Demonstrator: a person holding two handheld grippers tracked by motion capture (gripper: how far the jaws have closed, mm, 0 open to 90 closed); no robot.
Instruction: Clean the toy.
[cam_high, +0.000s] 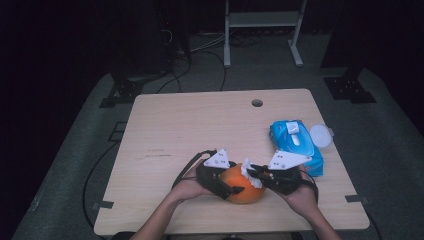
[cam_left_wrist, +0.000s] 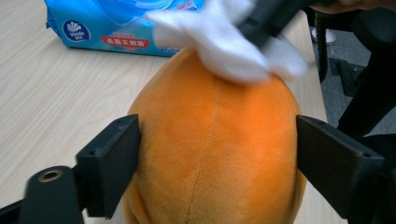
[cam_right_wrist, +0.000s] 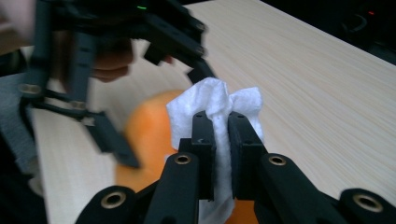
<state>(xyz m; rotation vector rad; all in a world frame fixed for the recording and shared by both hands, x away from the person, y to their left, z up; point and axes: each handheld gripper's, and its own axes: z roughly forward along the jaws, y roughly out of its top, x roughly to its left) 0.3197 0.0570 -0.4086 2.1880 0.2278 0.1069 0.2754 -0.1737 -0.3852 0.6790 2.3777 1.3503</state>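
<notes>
Orange plush toy mid-wipe: braced between left gripper jaws, white wipe pinched in right gripper at toy's 12 o'clock; next, probably another firm stroke.

Plush toy is sitting between my left fingers; wipe is sitting between my right fingers, on top of the toy; wipes pack is lying beyond them.

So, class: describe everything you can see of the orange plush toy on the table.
The plush toy is a rounded, egg-like orange lump of short soft fabric, with a stitched seam running down its middle. It sits on the wooden table near the front edge. The left claw straddles it, one jaw against each side. A crumpled white wipe, pinched in the right claw, presses on its top.
</notes>
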